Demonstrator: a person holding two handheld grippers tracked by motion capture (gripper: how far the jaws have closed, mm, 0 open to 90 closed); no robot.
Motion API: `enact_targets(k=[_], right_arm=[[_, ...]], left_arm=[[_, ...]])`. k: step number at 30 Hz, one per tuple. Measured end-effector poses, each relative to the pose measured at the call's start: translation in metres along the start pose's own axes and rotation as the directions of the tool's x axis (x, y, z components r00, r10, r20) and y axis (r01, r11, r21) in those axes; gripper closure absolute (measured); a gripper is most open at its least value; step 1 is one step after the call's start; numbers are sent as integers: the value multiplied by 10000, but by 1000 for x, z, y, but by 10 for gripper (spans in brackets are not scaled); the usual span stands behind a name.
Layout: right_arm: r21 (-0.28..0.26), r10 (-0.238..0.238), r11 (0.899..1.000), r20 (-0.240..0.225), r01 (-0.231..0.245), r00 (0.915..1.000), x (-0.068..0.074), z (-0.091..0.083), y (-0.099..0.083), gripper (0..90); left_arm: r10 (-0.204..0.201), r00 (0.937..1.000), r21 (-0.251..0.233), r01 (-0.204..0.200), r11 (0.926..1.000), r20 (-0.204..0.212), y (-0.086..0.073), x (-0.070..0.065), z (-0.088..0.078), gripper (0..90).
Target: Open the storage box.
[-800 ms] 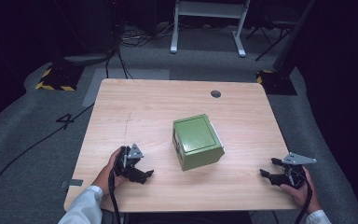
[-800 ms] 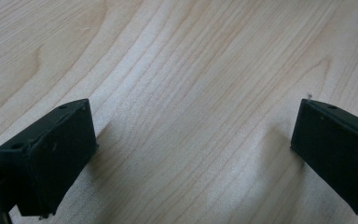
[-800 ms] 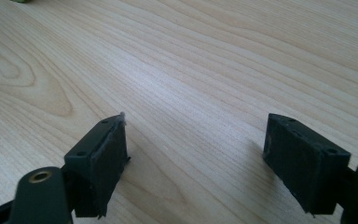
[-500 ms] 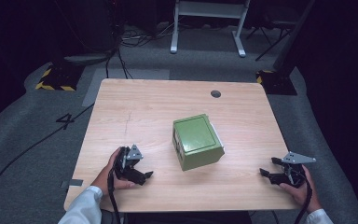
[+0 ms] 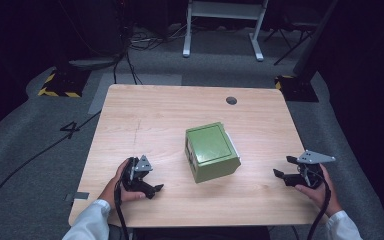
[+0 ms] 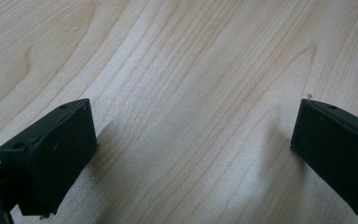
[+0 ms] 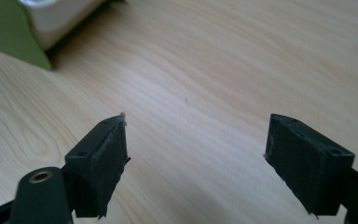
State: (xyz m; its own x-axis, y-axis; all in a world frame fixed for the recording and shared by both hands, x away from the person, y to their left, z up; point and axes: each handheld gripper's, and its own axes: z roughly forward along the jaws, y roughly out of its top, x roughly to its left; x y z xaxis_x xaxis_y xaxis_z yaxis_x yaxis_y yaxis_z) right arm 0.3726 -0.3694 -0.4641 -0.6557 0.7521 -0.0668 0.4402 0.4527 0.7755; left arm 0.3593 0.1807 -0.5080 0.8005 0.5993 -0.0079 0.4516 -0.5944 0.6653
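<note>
Green box (image 5: pixel 211 151) sits mid-table (image 5: pixel 170 115), kinda turned at an angle, while my left gripper (image 5: pixel 152 189) and right gripper (image 5: pixel 282 172) rest near the front edge on either side of it, well apart from it, both with jaws spread wide and holding nothing.
</note>
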Motion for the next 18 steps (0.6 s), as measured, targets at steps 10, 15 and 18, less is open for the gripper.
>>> enact_targets(k=[10, 15, 18], right_arm=[[-329, -641, 9975, -475, 626, 9968, 10, 19, 47, 237], [-595, -785, 9955, -757, 741, 9940, 16, 33, 66, 242], [-770, -699, 9951, -1084, 617, 9916, 18, 42, 74, 243]], left_arm=[[-2, 10000, -11, 2, 10000, 3, 0, 0, 0, 4], [3, 10000, -10, -3, 10000, -14, 0, 0, 0, 5], [-1, 10000, -10, 1, 10000, -9, 0, 0, 0, 5]])
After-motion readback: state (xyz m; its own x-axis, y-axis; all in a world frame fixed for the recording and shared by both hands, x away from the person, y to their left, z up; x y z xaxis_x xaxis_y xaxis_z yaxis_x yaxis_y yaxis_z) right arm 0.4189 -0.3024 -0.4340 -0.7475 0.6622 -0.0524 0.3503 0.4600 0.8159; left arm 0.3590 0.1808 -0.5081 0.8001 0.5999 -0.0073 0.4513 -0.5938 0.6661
